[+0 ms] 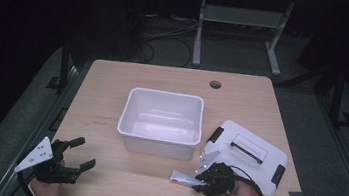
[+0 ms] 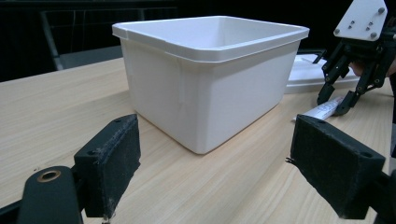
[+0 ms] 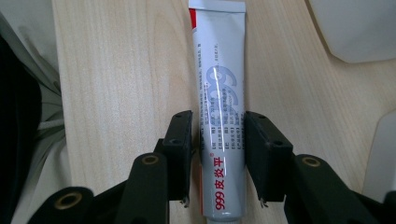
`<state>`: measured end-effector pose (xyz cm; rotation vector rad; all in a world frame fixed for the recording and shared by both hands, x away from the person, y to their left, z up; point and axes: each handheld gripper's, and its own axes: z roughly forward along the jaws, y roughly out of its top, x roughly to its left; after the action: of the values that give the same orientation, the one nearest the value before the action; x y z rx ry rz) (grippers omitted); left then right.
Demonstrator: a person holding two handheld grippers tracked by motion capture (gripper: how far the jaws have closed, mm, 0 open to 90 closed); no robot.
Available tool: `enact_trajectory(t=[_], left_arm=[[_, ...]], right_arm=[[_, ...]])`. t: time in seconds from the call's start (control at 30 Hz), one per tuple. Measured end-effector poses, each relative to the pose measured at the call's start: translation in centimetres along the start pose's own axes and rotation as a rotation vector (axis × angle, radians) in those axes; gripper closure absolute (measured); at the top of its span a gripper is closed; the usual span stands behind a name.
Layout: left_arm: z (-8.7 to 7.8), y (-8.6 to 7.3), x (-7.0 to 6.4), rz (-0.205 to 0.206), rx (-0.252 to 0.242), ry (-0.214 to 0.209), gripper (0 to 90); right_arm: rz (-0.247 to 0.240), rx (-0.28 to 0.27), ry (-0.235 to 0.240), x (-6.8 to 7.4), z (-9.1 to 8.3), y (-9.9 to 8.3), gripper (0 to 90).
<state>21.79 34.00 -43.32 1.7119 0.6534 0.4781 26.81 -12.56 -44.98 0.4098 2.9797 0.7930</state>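
On the table [image 1: 112,95] my right claw [image 3: 218,140] pinches the tube [image 3: 220,107] to lift it toward the bin [image 1: 162,121], while my left claw [image 1: 80,154] waits wide open.

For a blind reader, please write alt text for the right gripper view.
The right tongs close from both sides on a white ointment tube lying flat on a light wooden table. Red characters and "999" are printed on the tube.
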Motion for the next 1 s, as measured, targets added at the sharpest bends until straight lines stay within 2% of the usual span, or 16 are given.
enact_trajectory(t=[0.17, 1.0], left_arm=[[0.01, 0.00, 0.00, 0.002, 0.001, 0.000, 15.7], [-0.06, 0.02, 0.00, 0.002, 0.000, 0.002, 15.7]], right_arm=[[-0.007, 0.001, -0.005, 0.03, -0.03, 0.04, 66.8], [-0.043, -0.024, 0.015, 0.43, -0.76, 0.08, 67.9]])
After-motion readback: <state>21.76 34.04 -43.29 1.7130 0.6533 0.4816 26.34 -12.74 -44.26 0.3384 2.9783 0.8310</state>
